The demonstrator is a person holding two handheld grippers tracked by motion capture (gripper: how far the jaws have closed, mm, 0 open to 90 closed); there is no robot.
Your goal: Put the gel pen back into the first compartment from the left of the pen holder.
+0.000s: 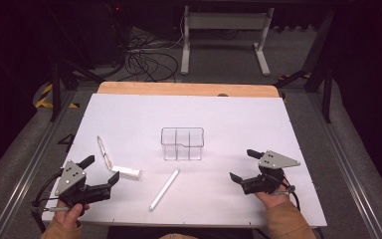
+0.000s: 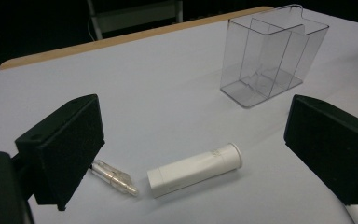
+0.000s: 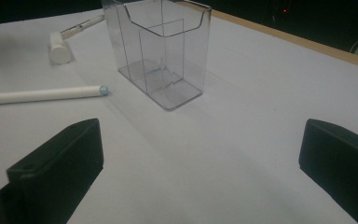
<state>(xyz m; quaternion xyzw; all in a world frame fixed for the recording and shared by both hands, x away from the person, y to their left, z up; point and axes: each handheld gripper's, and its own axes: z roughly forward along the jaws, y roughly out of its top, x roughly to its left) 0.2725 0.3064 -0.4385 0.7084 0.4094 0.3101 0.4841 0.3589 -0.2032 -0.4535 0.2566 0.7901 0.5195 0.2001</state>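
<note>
Covering most of the high view, the white rectangular table top (image 1: 229, 114) carries every item, with a strip of pale wood along its far edge. Near the centre stands the clear plastic organiser box with inner dividers (image 1: 182, 144), upright, open at the top, its compartments holding nothing that can be made out.

The left gripper (image 1: 99, 170) hangs low over the near left part of the table, held by a hand at the table's front edge. Its jaws stand wide apart and grip nothing. In the left gripper view they frame the short white cylindrical tube (image 2: 194, 169), which lies flat on its side between them but touches neither pad. The right gripper (image 1: 243, 165) sits at the near right, well apart from the organiser box, also held by a hand; its jaws are spread wide and hold nothing, with bare table between them in the right gripper view.

The long thin white marker-like stick (image 1: 163, 189) lies flat and diagonal on the table between the two grippers, in front of the organiser box, touching nothing. The short white cylindrical tube lies just beside the left gripper's forward jaw in the high view. The slim clear-bodied pen (image 1: 103, 152) lies flat just beyond that tube, its near end close to the tube's end; whether they touch cannot be told.
</note>
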